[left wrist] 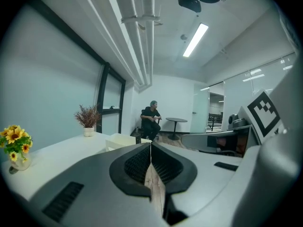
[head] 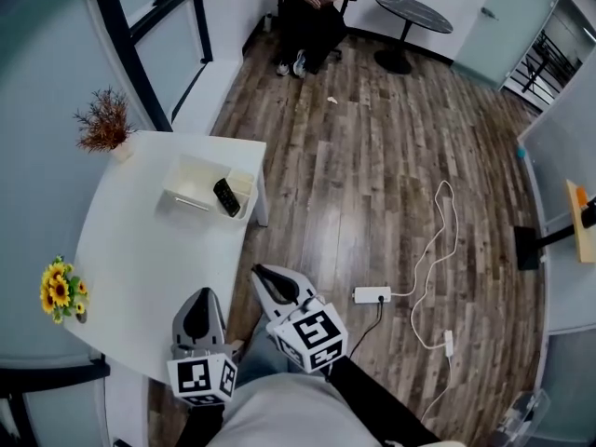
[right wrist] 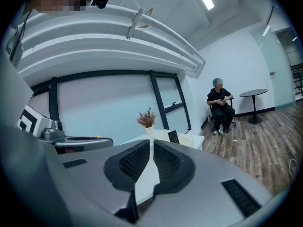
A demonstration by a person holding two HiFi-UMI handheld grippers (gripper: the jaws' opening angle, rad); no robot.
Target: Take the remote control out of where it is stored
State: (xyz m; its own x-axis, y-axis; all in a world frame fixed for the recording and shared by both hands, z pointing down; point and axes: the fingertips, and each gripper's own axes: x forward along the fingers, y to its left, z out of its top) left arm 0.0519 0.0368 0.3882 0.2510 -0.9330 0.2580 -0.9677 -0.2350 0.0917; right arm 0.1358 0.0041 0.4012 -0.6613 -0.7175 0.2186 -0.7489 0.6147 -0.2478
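One remote control (head: 226, 196) in white box (head: 186, 169); left gripper (head: 199, 298) and right gripper (head: 263, 275) clenched, empty

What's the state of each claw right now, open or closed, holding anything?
Left claw: closed, holding nothing.
Right claw: closed, holding nothing.

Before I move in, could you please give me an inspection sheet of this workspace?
Surface: white table along the window wall.
Job's things: remote control propped in the open white box, untouched.
Clutter: dried plant and sunflowers at the table's edges.
Grippers: left gripper and right gripper both shut, empty, short of the box.
Cables: power strip with a white cable on the wood floor.
Surroundings: seated person, round table.
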